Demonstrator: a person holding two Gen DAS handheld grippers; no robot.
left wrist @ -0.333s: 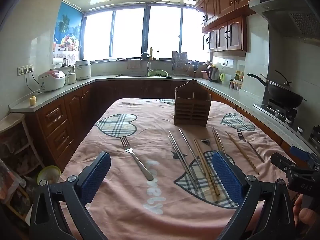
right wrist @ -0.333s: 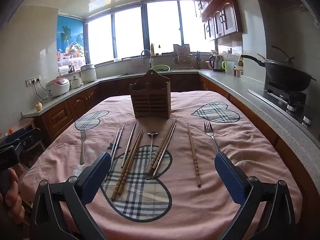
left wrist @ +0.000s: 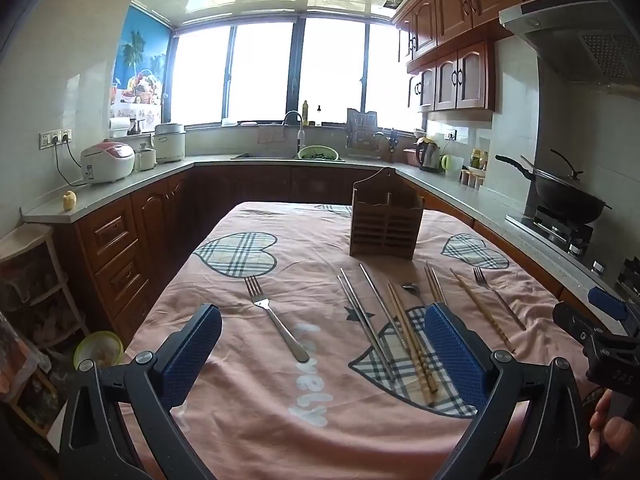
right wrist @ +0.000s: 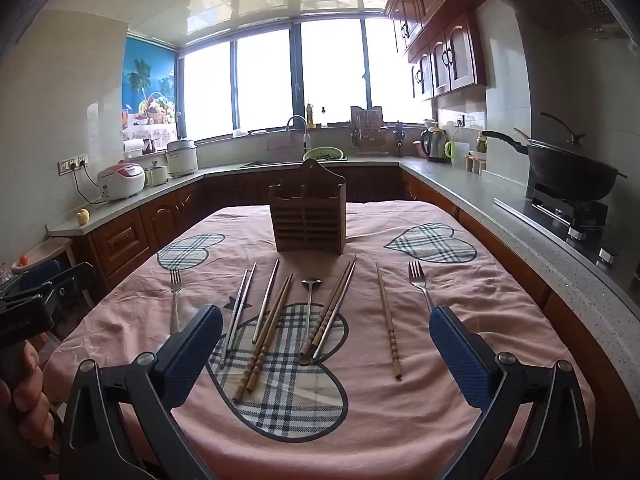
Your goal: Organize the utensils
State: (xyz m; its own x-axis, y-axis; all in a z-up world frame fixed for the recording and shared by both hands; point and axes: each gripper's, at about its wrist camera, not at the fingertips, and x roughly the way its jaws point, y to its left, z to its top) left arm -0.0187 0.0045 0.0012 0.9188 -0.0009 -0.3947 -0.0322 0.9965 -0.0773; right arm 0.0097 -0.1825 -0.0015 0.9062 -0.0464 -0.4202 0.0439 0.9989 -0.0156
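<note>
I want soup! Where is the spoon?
In the right wrist view the spoon lies mid-table on the plaid heart, between two pairs of wooden chopsticks, in front of the wooden holder.

Left black two-finger gripper with blue pads (left wrist: 322,344) spread wide, holding nothing. Same for the right black blue-padded gripper (right wrist: 326,344), jaws wide apart, both pointing forward side by side.

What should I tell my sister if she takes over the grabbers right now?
Left gripper: open, empty, over the near table edge.
Right gripper: open, empty too.
Holder stands at the far end of the cloth.
Lying flat before it: two forks, a spoon, metal chopsticks, wooden chopsticks.
Done: nothing in the holder that I can see.
Left: put every utensil in.
</note>
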